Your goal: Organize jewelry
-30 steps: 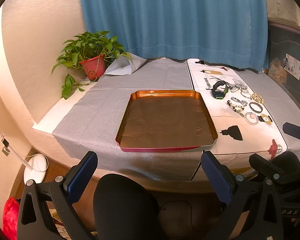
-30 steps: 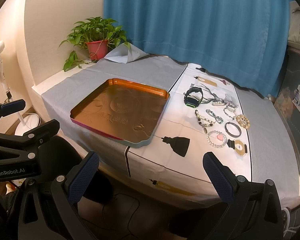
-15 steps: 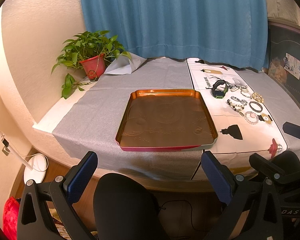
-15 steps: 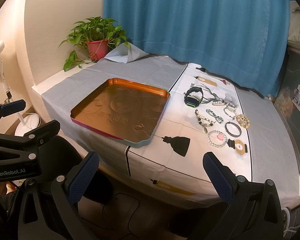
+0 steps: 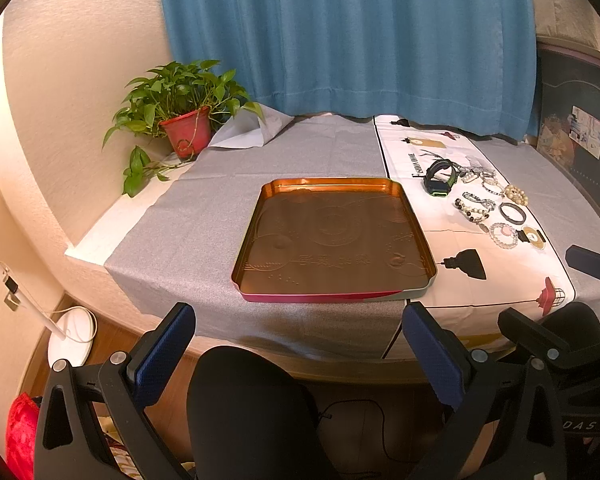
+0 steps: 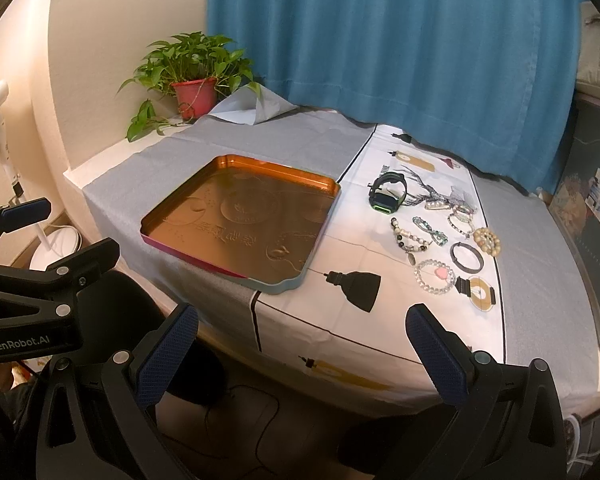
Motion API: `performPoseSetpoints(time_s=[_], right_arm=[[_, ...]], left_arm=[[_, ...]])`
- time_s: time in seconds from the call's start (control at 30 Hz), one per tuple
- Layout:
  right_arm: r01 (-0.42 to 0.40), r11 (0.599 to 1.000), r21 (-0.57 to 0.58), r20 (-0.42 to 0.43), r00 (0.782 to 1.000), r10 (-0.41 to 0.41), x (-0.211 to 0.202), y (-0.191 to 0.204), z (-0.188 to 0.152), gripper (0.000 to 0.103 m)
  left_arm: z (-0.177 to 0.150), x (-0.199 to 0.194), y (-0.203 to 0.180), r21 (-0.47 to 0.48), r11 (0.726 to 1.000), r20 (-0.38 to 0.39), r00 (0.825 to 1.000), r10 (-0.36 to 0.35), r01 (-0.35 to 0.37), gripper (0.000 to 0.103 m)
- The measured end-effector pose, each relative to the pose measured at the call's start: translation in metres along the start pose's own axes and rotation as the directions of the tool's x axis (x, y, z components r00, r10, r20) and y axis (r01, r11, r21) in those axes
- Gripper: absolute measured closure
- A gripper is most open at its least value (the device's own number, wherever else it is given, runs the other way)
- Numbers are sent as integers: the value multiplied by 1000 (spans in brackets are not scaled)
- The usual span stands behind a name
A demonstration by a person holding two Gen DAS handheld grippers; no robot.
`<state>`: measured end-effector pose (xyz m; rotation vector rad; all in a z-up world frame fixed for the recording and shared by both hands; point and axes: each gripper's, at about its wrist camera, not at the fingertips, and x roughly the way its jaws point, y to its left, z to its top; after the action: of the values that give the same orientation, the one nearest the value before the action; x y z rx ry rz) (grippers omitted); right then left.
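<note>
An empty copper-coloured tray [image 5: 416, 224] [image 6: 168, 216] lies on the grey cloth in the middle of the table. To its right, on a white printed runner [image 6: 384, 320], sit a black and green watch [image 5: 440, 178] [image 6: 388, 193], several beaded bracelets [image 5: 474, 210] [image 6: 408, 238], a clear bead bracelet with a pink charm [image 6: 436, 276] and a dark bangle [image 6: 467, 257]. My left gripper [image 5: 298, 350] is open, below the table's near edge in front of the tray. My right gripper [image 6: 302, 350] is open too, in front of the runner, well short of the jewelry.
A potted plant in a red pot [image 5: 186, 134] stands at the table's back left corner. A blue curtain [image 5: 340, 36] hangs behind the table. A person's dark-clothed knee [image 5: 244, 408] is below the left gripper. A white fan base [image 5: 70, 340] sits on the floor at left.
</note>
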<state>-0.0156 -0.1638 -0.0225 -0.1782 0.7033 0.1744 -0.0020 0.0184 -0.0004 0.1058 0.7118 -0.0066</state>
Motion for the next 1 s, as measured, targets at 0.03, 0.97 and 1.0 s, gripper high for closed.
performPoseSetpoints(time_s=[0.03,0.97,1.0], right_arm=[[1,1000,1,1,1000,-1,1,0,1,0],[98,969,227,-24,995,-95,12,-116,-26,0],[103,966,238,-24,995,-100,13,-122,-28,0]], left_arm=[[0,0,0,-1,1000,0,1000,1,-1,0],[17,35,-100,259,965,-63,998,-24,39,0],[17,36,-105,271,962,-65,998,-24,41,0]])
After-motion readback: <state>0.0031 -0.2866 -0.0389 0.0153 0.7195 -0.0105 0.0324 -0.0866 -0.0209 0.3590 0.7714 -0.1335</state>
